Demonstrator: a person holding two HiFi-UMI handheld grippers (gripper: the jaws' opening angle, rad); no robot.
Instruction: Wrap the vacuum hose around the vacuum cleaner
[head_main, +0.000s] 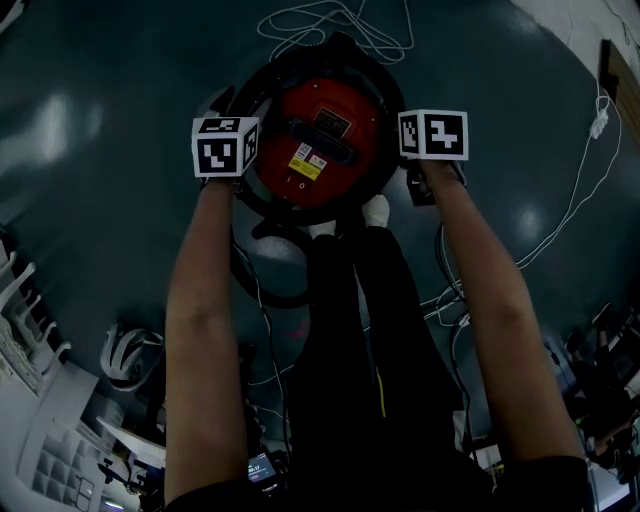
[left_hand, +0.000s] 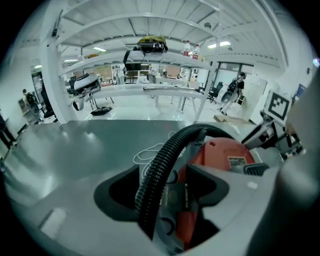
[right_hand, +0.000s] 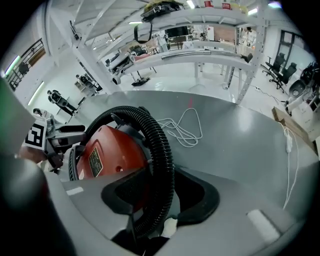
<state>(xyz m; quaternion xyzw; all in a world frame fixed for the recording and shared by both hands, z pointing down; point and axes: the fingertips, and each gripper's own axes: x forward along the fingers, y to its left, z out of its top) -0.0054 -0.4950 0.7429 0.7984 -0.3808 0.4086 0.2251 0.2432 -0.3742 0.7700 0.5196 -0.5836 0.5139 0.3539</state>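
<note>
Floor (head_main: 100, 150), vacuum hose (left_hand: 157, 165) inside left hand-held gripper (left_hand: 162, 192), inside right hand-held gripper (right_hand: 162, 197)

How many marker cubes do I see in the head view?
2. The left cube is at the left edge of the vacuum; the right cube is at its right edge. No further cube shows; one could be hidden.
</note>
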